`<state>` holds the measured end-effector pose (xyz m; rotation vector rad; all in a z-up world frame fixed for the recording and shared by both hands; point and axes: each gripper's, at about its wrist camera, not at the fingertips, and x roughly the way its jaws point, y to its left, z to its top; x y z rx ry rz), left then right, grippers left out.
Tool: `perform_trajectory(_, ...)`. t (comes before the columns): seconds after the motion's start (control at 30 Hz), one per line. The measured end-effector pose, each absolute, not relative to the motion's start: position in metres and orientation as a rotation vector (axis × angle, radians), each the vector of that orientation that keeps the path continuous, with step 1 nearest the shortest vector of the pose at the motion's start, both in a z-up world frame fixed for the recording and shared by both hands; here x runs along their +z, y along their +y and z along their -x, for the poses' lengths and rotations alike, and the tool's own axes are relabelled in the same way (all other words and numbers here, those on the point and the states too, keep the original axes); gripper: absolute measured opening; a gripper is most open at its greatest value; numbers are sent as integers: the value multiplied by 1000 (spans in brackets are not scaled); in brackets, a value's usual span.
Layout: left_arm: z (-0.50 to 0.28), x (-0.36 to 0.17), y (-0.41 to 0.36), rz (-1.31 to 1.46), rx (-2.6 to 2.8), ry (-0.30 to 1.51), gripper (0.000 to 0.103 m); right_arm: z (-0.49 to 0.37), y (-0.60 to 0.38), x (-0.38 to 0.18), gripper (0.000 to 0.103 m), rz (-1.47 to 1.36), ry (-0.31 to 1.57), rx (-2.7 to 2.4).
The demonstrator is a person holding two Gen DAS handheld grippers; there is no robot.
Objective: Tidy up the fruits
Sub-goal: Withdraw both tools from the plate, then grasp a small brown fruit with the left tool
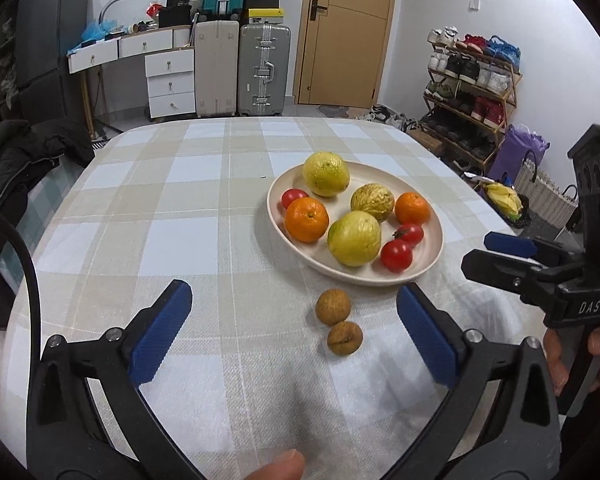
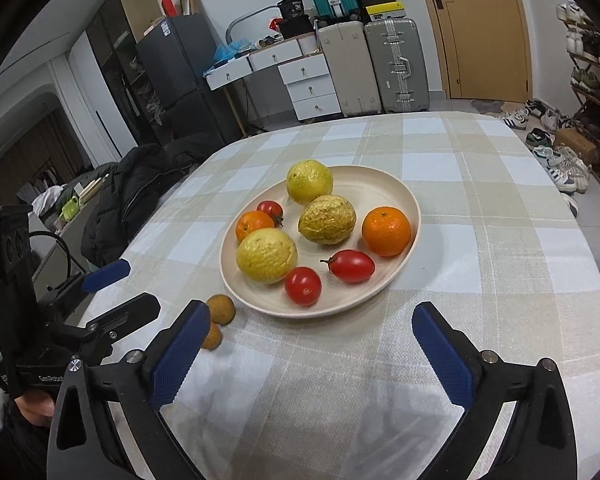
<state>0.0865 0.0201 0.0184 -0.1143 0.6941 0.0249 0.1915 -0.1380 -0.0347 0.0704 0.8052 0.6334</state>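
A cream plate (image 1: 428, 258) (image 2: 400, 192) on the checked tablecloth holds three yellow-green fruits, two oranges (image 1: 307, 219) (image 2: 386, 231) and three red tomatoes (image 1: 396, 255) (image 2: 303, 286). Two brown longans (image 1: 333, 307) (image 2: 220, 309) lie on the cloth just in front of the plate. My left gripper (image 1: 294, 330) is open and empty, with the longans between its fingers but further ahead. My right gripper (image 2: 306, 350) is open and empty, facing the plate's near rim; one longan is partly hidden behind its left finger (image 2: 180, 354).
The table (image 1: 160, 200) has a rounded far edge. A black jacket (image 2: 140, 188) hangs on a chair at the left. Suitcases, drawers, a door and a shoe rack (image 1: 472, 92) stand beyond. The right gripper shows in the left wrist view (image 1: 512, 254).
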Motion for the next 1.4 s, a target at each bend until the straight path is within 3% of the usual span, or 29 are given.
perform_trajectory(1.4, -108, -30, 4, 97, -5, 877, 102, -195, -137, -47, 103, -37, 830, 587)
